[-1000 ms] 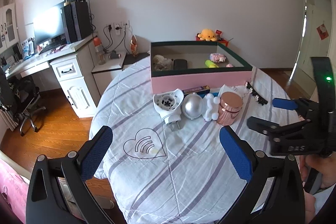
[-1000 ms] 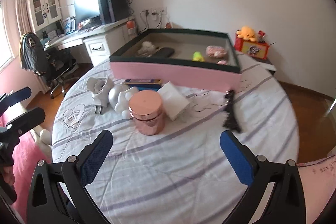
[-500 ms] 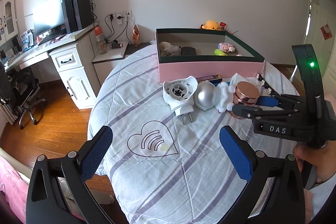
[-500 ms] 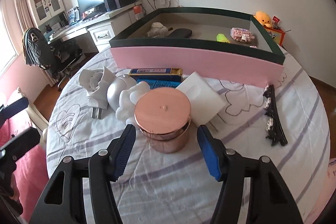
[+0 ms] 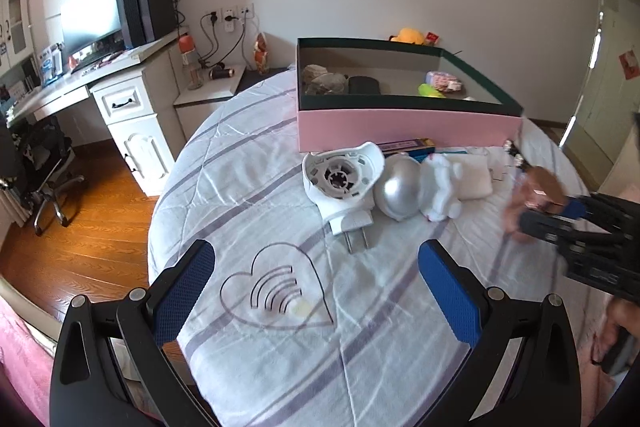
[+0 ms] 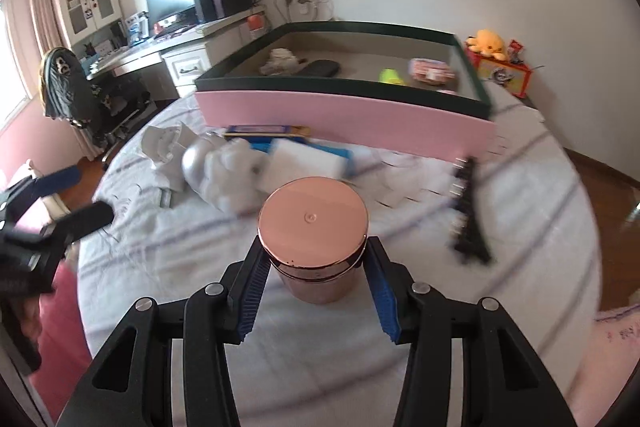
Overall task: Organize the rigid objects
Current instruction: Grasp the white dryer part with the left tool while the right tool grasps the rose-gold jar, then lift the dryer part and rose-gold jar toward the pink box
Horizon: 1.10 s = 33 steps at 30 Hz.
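My right gripper (image 6: pixel 316 291) is shut on a rose-gold lidded jar (image 6: pixel 313 223) and holds it just above the striped tablecloth; the jar shows blurred in the left wrist view (image 5: pixel 536 195) with the right gripper (image 5: pixel 560 211) around it. My left gripper (image 5: pixel 316 283) is open and empty over the heart print at the table's near left. A pink box with a dark green rim (image 5: pixel 408 123) (image 6: pixel 344 119) stands at the back and holds several small items.
In front of the box lie a white plug-in device (image 5: pixel 340 179), a silver dome (image 5: pixel 398 189), a white plush (image 5: pixel 440 183), a white pad (image 6: pixel 304 167), a blue-yellow pack (image 6: pixel 264 131) and a black Eiffel tower model (image 6: pixel 468 211). A desk (image 5: pixel 120 87) stands left.
My right gripper closed in on the rose-gold jar, shut on it and moved it right and towards me. My left gripper stayed open and shifted slightly.
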Tool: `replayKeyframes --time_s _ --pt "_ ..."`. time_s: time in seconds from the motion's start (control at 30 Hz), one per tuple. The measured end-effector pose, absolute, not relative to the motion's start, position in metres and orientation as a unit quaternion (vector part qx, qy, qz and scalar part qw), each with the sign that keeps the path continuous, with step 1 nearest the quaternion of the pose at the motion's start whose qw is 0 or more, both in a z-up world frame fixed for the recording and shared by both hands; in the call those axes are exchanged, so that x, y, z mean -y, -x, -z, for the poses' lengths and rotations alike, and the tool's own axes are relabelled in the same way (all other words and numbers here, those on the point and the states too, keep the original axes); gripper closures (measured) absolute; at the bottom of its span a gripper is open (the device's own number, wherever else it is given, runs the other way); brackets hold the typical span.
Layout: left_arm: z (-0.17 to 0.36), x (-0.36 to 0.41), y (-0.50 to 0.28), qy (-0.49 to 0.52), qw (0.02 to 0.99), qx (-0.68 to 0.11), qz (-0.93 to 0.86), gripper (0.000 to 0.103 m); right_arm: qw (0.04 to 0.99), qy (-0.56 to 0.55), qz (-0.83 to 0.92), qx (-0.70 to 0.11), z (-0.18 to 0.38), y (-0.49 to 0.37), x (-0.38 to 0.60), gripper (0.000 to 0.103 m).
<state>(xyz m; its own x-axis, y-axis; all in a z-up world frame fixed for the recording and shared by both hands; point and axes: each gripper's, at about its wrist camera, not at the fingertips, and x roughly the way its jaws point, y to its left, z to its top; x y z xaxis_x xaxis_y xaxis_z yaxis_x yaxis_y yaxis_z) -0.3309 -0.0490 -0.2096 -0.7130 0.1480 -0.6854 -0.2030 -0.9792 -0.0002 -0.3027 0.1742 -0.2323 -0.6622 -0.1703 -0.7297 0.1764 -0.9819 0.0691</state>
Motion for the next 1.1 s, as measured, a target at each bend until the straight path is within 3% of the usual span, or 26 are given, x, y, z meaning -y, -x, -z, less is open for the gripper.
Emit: replayKeyframes --time_s 0.23,0.43,0.57,0.67,0.73,0.77,1.1 --pt "0.224 0.044 0.359 0.383 0.07 -0.041 -0.92 0.0 0.081 -0.401 0.912 0.014 0.237 0.3 -0.198 0.054" --pt "0.232 0.028 0.386 0.393 0.048 -0.09 -0.914 0.0 0.101 -0.399 0.91 0.041 0.238 0.307 -0.205 0.054" --pt "0.237 0.03 0.4 0.403 0.052 -0.073 -0.911 0.001 0.109 -0.399 0.909 0.052 0.242 0.312 -0.208 0.054" --pt "0.244 0.024 0.405 0.405 0.065 -0.086 -0.908 0.021 0.109 -0.405 0.906 0.053 0.249 0.317 -0.207 0.054" --pt "0.245 0.02 0.405 0.402 0.09 -0.084 -0.907 0.043 0.109 -0.406 0.906 0.053 0.251 0.318 -0.207 0.054" --pt "0.244 0.019 0.404 0.398 0.103 -0.084 -0.908 0.049 0.109 -0.405 0.906 0.054 0.251 0.318 -0.207 0.054" --pt "0.243 0.028 0.375 0.397 0.125 -0.071 -0.906 0.055 0.106 -0.407 0.906 0.052 0.248 0.326 -0.203 0.051"
